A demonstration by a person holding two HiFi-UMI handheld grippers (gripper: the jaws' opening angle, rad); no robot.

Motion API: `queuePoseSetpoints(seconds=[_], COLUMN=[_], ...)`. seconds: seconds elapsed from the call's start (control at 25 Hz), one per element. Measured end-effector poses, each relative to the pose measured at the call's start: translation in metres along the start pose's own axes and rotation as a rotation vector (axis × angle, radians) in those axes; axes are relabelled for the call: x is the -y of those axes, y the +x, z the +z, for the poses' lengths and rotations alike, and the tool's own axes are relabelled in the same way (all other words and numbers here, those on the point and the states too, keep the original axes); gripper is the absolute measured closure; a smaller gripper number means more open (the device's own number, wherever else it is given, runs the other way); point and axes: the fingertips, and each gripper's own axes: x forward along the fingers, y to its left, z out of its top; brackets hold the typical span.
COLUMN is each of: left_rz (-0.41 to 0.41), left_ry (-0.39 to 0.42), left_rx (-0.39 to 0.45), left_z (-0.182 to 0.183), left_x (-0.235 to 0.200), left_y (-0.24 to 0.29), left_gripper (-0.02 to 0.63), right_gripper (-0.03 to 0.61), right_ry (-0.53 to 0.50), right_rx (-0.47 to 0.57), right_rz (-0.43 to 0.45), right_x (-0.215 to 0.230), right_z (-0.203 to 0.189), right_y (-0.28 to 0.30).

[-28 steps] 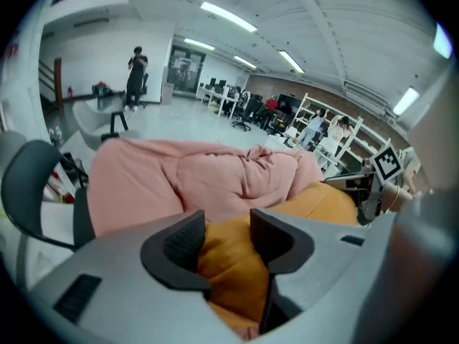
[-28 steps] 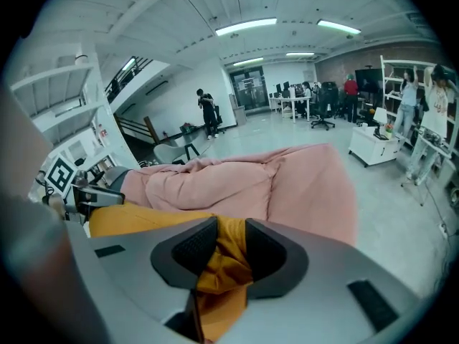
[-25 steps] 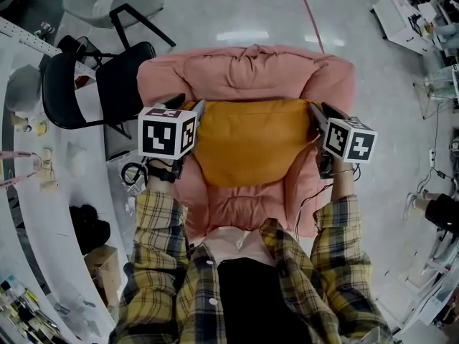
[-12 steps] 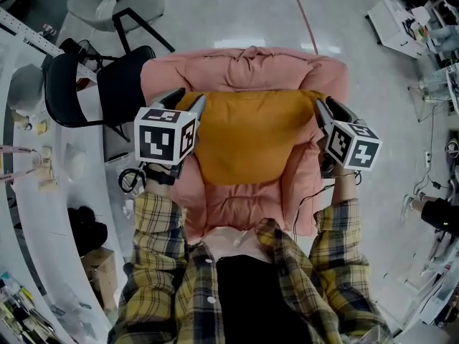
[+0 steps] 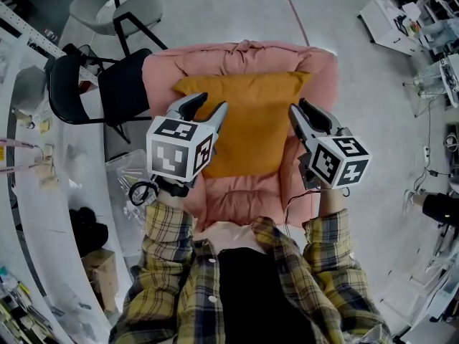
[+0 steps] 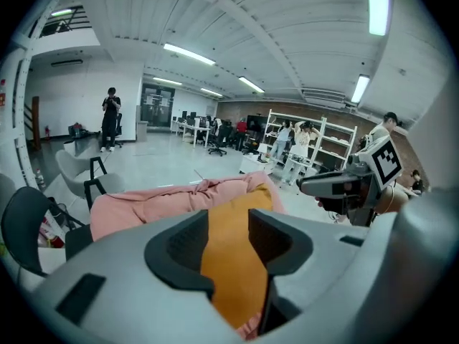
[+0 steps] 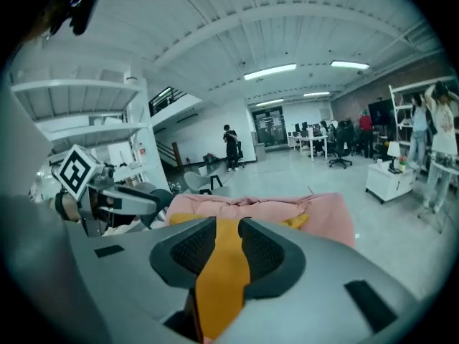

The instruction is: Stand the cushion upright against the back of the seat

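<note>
An orange cushion (image 5: pixel 251 124) stands tilted up against the back of the pink padded seat (image 5: pixel 237 56). My left gripper (image 5: pixel 206 106) is at the cushion's left edge. Its jaws are closing, with orange fabric (image 6: pixel 229 264) filling the gap between them. My right gripper (image 5: pixel 305 112) is at the right edge. Its jaws have eased a little wider, and cushion fabric (image 7: pixel 219 278) still lies between the pads. In the left gripper view the right gripper (image 6: pixel 337 185) shows across the cushion. The right gripper view shows the left gripper (image 7: pixel 129 203) the same way.
A black chair (image 5: pixel 93 88) stands close to the seat's left side, with a grey chair (image 5: pixel 122 9) behind it. A white curved bench (image 5: pixel 43 213) with clutter and a cardboard box (image 5: pixel 100 264) runs along the left. White shelving (image 5: pixel 401 20) is at the far right. People stand far off.
The cushion has swung up from lying on the seat and now leans on the backrest. Both grippers rose toward the head camera, staying at its side edges.
</note>
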Motion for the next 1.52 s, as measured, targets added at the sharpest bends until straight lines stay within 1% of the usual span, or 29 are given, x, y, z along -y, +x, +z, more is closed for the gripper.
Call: queuePoseSetpoints(seconds=[0.08, 0.16, 0.28, 0.4, 0.52, 0.6, 0.88, 1.0, 1.12, 1.24, 1.52], left_rz=[-0.014, -0.036, -0.085, -0.117, -0.155, -0.179, -0.242, -0.257, -0.241, -0.239, -0.216], left_ry=[0.030, 0.056, 0.080, 0.094, 0.104, 0.104, 0.063, 0.062, 0.069, 0.074, 0.069], left_rx=[0.004, 0.021, 0.064, 0.084, 0.116, 0.139, 0.221, 0.230, 0.216, 0.196, 0.250], left_z=[-0.003, -0.009, -0.013, -0.014, -0.019, -0.025, -0.053, -0.070, -0.092, -0.111, -0.117], left_x=[0.019, 0.044, 0.081, 0.116, 0.154, 0.179, 0.266, 0.305, 0.333, 0.352, 0.358], left_y=[-0.004, -0.010, -0.021, -0.042, -0.064, -0.080, -0.143, -0.170, -0.189, -0.204, -0.236], left_gripper=[0.452, 0.472, 0.500, 0.557, 0.590, 0.607, 0.609, 0.609, 0.609, 0.609, 0.609], right_gripper=[0.458, 0.468, 0.501, 0.528, 0.544, 0.546, 0.548, 0.548, 0.548, 0.549, 0.548], right_ry=[-0.050, -0.090, -0.161, -0.172, -0.166, -0.169, -0.150, -0.137, -0.131, -0.126, -0.149], right_rx=[-0.002, 0.031, 0.095, 0.162, 0.212, 0.225, 0.250, 0.254, 0.236, 0.225, 0.230], right_rz=[-0.001, 0.003, -0.006, 0.009, 0.045, 0.073, 0.147, 0.166, 0.172, 0.184, 0.202], right_x=[-0.012, -0.023, -0.039, -0.055, -0.073, -0.083, -0.111, -0.123, -0.133, -0.144, -0.171], right_z=[-0.005, -0.011, -0.012, -0.010, -0.013, -0.019, -0.049, -0.065, -0.085, -0.102, -0.113], right_y=[-0.010, -0.029, -0.062, -0.097, -0.133, -0.156, -0.244, -0.286, -0.317, -0.338, -0.353])
